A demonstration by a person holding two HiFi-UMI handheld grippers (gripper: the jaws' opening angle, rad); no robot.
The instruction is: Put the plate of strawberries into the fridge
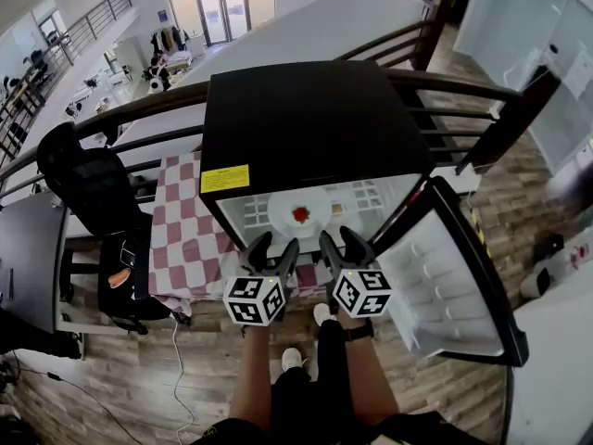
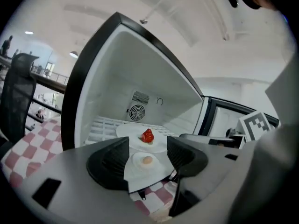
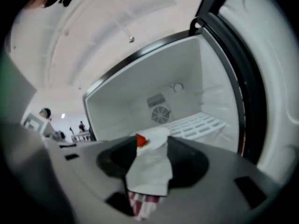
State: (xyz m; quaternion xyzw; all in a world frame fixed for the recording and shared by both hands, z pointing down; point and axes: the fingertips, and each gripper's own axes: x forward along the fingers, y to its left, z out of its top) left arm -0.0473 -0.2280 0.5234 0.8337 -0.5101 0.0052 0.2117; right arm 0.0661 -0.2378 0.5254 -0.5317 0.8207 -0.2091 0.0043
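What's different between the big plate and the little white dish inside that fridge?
Size: the plate is far wider than the little dish. Load: the plate carries a red strawberry, the little dish a pale orange blob that I cannot identify. Both are white and round, and both lie inside the open fridge.

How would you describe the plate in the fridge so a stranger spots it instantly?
Find the black mini fridge standing open on the checked tablecloth. On its white wire shelf lies a round white plate. It alone carries a red strawberry; the smaller dish near it holds only a pale orange lump.
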